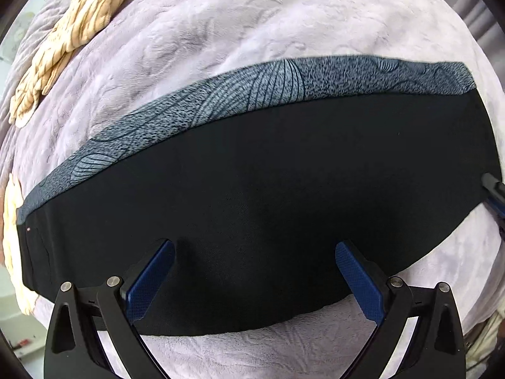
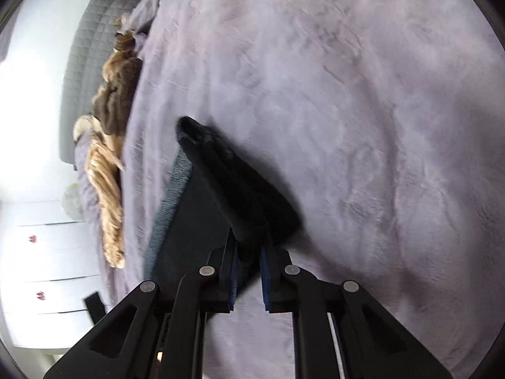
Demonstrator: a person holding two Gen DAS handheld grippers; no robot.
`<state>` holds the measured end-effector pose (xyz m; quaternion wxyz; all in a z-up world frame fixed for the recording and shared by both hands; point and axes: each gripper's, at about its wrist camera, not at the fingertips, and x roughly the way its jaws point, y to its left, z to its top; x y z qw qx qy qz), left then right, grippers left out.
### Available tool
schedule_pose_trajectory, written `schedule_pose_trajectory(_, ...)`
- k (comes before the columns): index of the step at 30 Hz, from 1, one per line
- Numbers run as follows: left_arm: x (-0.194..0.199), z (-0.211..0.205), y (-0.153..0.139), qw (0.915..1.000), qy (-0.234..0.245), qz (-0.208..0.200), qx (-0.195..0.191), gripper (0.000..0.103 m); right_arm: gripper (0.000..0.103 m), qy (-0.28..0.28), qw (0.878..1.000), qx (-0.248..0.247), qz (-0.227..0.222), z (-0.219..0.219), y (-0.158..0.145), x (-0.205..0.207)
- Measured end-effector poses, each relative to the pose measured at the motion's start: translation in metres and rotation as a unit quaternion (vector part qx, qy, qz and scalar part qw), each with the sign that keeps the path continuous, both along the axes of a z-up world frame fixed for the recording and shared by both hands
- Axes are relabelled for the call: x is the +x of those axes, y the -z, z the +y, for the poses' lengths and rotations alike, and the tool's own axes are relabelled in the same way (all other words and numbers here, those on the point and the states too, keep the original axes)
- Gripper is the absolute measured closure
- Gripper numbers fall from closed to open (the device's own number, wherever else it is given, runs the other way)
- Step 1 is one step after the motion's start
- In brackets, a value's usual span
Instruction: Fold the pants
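the black leggings (image 1: 268,195) lie flat on the soft lilac blanket (image 1: 221,31), already folded into one long band. the band's long way runs from 9 o'clock to 3 o'clock in the left wrist view, with a grey patterned strip (image 1: 221,101) along its far edge.

the left gripper (image 1: 255,252) is wide open and holds nothing. its blue pads (image 1: 151,281) sit over the near edge of the band, about the middle of its length.

the right gripper (image 2: 247,252) is pinched on the end of the leggings at the 3 o'clock side, and that end is lifted off the blanket into a dark fold (image 2: 233,186). so the right gripper is the one at the end that should travel, toward 9 o'clock, along the band.

there is lots of open blanket at 12 o'clock and 3 o'clock. a cream knotted cushion (image 1: 63,47) lies at 10 o'clock, apart from the leggings. the bed edge is just behind it.
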<state>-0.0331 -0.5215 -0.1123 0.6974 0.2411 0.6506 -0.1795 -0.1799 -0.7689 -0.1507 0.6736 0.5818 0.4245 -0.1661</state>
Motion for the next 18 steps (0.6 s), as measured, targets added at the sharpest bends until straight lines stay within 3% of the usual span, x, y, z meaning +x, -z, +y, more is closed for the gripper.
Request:
schedule_pose_trajectory(2,0.002,0.002,0.002,1.0000,-0.003,0.003,0.000,0.000,0.090,0.013,1.000,0.017,0.006,0.000,0.016,-0.005)
schedule_pose_trajectory(6,0.008,0.008,0.006,0.9999,-0.006,0.010,-0.005,0.000,0.085,0.018,0.999,0.036,-0.010,-0.001,0.012,-0.010)
schedule_pose_trajectory(9,0.013,0.012,0.009,0.9999,-0.007,0.010,-0.004,0.000,0.068,0.005,0.998,0.056,-0.012,0.004,0.012,-0.016)
schedule_pose_trajectory(18,0.015,0.022,0.008,0.9999,-0.005,0.010,-0.005,0.000,0.067,0.013,0.997,0.064,-0.042,0.012,0.018,-0.015)
